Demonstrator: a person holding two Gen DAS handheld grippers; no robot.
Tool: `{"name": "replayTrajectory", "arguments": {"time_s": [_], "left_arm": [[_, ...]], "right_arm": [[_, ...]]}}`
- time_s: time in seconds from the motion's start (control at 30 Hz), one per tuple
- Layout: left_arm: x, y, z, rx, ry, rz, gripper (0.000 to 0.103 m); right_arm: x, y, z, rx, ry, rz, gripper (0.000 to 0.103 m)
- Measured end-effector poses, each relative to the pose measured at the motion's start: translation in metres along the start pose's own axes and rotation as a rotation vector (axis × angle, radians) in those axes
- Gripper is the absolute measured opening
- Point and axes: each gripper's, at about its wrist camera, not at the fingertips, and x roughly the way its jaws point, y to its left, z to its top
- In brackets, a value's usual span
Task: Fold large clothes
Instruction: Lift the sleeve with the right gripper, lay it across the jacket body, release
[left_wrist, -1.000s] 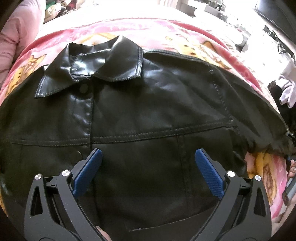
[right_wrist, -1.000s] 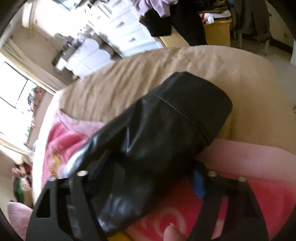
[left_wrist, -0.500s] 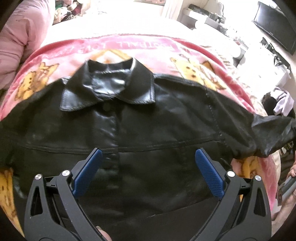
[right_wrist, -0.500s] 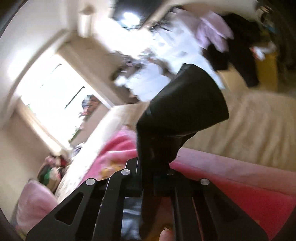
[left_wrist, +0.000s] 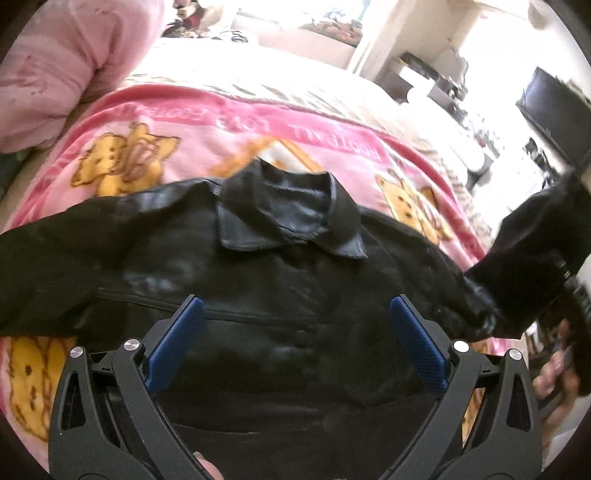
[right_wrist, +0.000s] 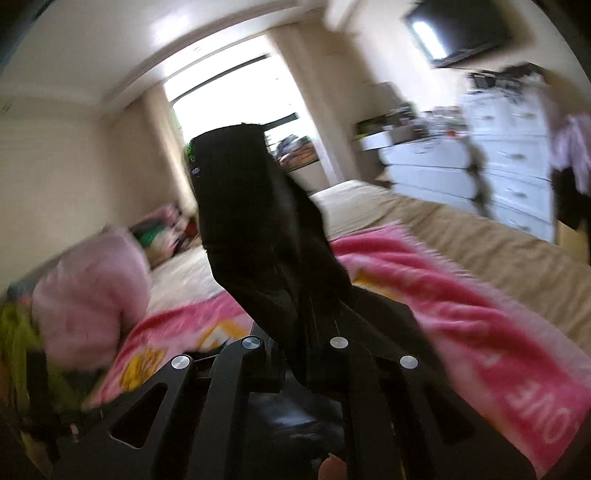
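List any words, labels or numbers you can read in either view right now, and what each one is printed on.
"LOVE" and "FOOTBALL", upside down in the left wrist view, along the border of the pink blanket; a further word to their left is too blurred to read.
"ONE", or possibly "OVE", sideways in the right wrist view on the same blanket's border; motion blur leaves the first letters unsure.
Black jacket: no label or brand visible.

L gripper (left_wrist: 295, 339) hangs w/ jaws spread wide; R gripper (right_wrist: 299, 354) clamped tight (cloth pinched between), raised.
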Motion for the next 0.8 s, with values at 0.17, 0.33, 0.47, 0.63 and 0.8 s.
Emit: {"name": "replayTrajectory", "arguments": {"time_s": [0.17,0.33,0.47,0.63,0.8], "left_arm": [[-0.013,0.031,0.006,-0.083,-0.019,-0.065,0.095],[-0.008,0.051,0.001,-0.148,-0.005,-0.125,0.094],[0.002,0.066,-0.008,-0.233,0.034,-0.198,0.094],[0.006,0.087,-0.016,-0.311,0.045,-0.26,0.094],[0.018,0.105,-0.027,-0.399,0.069,-0.323,0.094]], "right_arm": [[0.024,0.059,-0.038,-0.128,0.094,0.055,0.006],[0.034,0.085,-0.068,-0.206,0.158,0.079,0.006],[0.049,0.091,-0.089,-0.247,0.206,0.096,0.006],[0.063,0.114,-0.121,-0.331,0.273,0.127,0.007],[0.074,0.141,-0.163,-0.437,0.36,0.139,0.01]]}}
